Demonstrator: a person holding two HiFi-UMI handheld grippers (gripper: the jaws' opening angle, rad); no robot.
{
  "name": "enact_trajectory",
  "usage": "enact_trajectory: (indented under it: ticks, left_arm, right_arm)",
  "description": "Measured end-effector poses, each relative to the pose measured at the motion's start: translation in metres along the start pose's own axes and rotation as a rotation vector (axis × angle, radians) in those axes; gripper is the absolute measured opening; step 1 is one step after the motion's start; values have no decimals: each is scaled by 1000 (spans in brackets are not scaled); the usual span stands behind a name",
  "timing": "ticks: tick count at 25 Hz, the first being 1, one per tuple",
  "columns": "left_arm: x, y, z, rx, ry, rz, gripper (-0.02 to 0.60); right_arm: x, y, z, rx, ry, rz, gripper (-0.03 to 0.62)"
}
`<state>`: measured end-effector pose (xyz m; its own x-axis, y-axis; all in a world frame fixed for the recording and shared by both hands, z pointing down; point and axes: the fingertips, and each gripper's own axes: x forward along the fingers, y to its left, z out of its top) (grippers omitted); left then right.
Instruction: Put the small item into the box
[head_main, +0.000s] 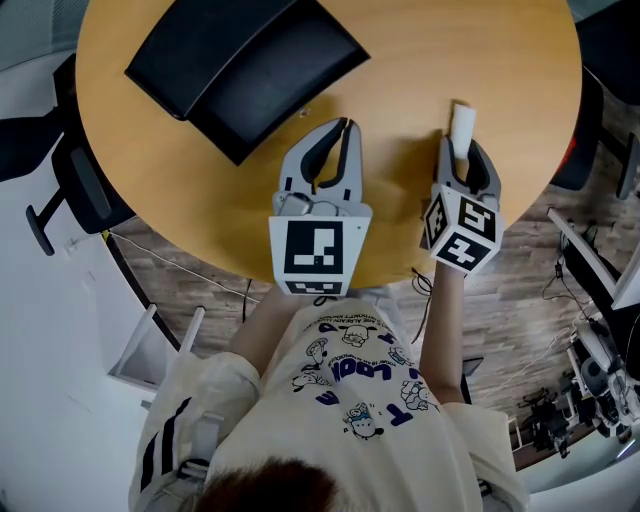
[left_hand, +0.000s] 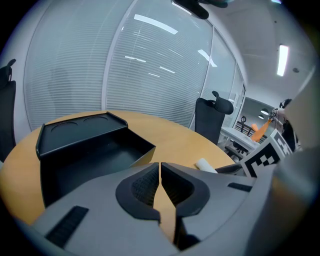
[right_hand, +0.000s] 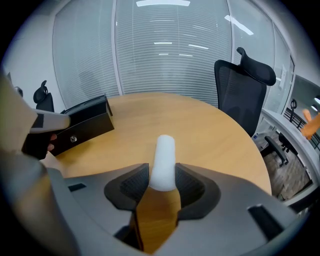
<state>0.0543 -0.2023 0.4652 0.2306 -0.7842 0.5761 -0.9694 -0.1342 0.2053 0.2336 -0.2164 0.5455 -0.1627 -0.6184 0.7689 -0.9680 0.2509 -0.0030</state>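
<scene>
A small white cylinder (head_main: 462, 127) lies on the round wooden table (head_main: 440, 60), right of centre. My right gripper (head_main: 463, 157) stands over its near end, open, with the cylinder (right_hand: 163, 159) between the two pads; it rests on the wood and I see no squeeze. The black box (head_main: 276, 92) sits open at the table's far left, its lid (head_main: 205, 45) folded back. My left gripper (head_main: 346, 125) hovers just right of the box, shut, with nothing in it. In the left gripper view the jaws (left_hand: 159, 172) meet over bare wood, the box (left_hand: 92, 152) just ahead.
Black office chairs stand round the table (head_main: 85, 185) (right_hand: 245, 92) (left_hand: 212, 117). Glass walls with blinds lie behind. The table's near edge runs under both grippers, and the person's torso (head_main: 350, 400) is close to it. Bare wood lies between box and cylinder.
</scene>
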Motion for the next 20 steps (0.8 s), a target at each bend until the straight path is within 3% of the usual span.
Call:
enact_trajectory:
  ticks: [20]
  left_arm:
    - [-7,4,1,-15,-15,4,25]
  right_arm:
    - [-6,-2,10,30,-45,-17,152]
